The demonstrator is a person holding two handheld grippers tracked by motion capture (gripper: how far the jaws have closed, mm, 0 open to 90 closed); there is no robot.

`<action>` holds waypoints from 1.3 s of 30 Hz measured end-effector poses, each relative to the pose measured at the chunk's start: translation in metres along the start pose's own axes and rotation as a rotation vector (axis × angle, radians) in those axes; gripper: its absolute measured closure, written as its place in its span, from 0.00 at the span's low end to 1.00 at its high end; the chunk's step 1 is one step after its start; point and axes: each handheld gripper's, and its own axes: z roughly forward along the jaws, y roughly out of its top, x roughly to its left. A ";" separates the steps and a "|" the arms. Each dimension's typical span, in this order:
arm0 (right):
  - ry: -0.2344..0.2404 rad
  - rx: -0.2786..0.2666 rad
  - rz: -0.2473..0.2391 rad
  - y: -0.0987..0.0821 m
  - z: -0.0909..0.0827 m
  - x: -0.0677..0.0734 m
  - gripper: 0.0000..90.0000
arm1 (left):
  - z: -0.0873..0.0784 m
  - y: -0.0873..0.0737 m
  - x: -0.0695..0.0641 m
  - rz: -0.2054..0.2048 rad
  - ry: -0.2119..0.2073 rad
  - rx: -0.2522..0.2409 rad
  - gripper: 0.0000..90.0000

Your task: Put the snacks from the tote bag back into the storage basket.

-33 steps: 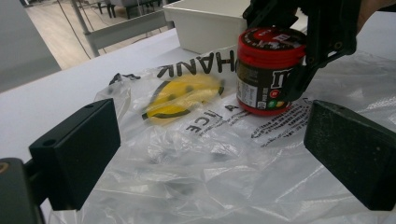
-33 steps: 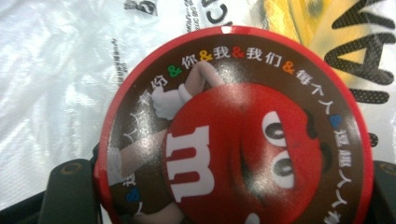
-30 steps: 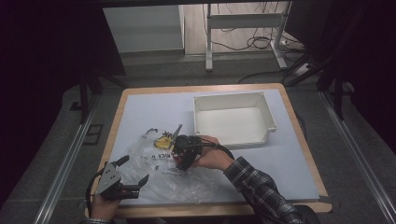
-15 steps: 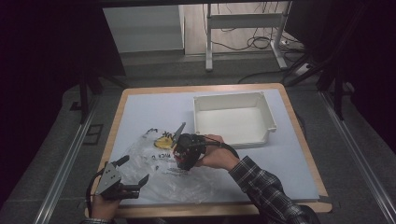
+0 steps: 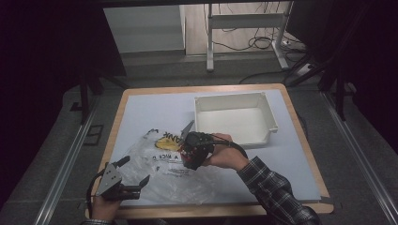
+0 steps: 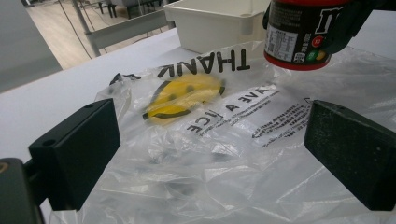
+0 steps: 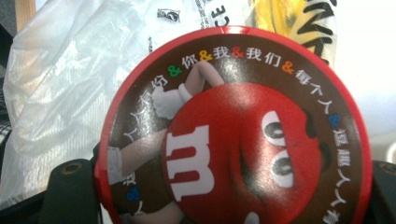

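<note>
Surface: white table point(image 5: 155, 110) with a wooden edge, dark floor around it, metal frame legs and cables beyond the far side.
Held item: one candy can point(image 7: 233, 126), brown body with red rims, a red cartoon face and white "m" on its round end; count 1.
Can position: clear of the table, above the plastic bag, just in front of the tray's near left corner in the high view point(image 5: 190, 157); in the left gripper view its lower body and label point(image 6: 299, 35) hang over the bag's printed area.
Right gripper point(image 5: 196, 149): jaws closed on the can, one black jaw at each side of its body, held by a hand with a plaid sleeve.
Left gripper point(image 5: 136, 178): jaws wide apart, holding nothing; the two black pads point(image 6: 79, 149) stand just over the crumpled near part of the bag, at the near left of the table. Whether they touch the film cannot be told.
Plastic bag point(image 6: 210, 140): one, clear and wrinkled, lying flat on the table, printed with a yellow smiley face and black lettering; count 1.
Tray point(image 5: 234, 101): one, white, rectangular, with raised walls, at the far right of the table, nothing seen in it; count 1.
Grippers: count 2.
</note>
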 end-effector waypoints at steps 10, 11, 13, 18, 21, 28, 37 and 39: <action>-0.023 0.004 0.026 -0.013 -0.010 -0.004 0.29 | 0.000 0.000 0.000 0.002 0.001 0.000 0.04; -0.024 0.005 0.031 -0.015 -0.011 -0.005 0.29 | 0.000 0.000 0.000 0.002 0.001 0.000 0.04; -0.025 0.007 0.039 -0.017 -0.012 -0.005 0.28 | 0.000 0.000 0.000 0.002 0.001 0.000 0.04; -0.034 0.006 0.047 -0.025 -0.016 -0.007 0.28 | 0.000 0.000 0.000 0.002 0.001 0.000 0.04; -0.040 0.008 0.054 -0.030 -0.018 -0.009 0.29 | 0.000 0.000 -0.001 0.003 0.002 0.000 0.04; -0.055 0.004 0.067 -0.038 -0.024 -0.013 0.29 | 0.000 0.000 -0.001 0.002 0.001 0.000 0.04; -0.073 0.004 0.083 -0.051 -0.032 -0.018 0.29 | 0.000 0.000 -0.001 0.002 0.002 0.000 0.04; -0.075 0.006 0.085 -0.052 -0.032 -0.019 0.29 | 0.000 0.000 -0.001 0.002 0.002 -0.001 0.04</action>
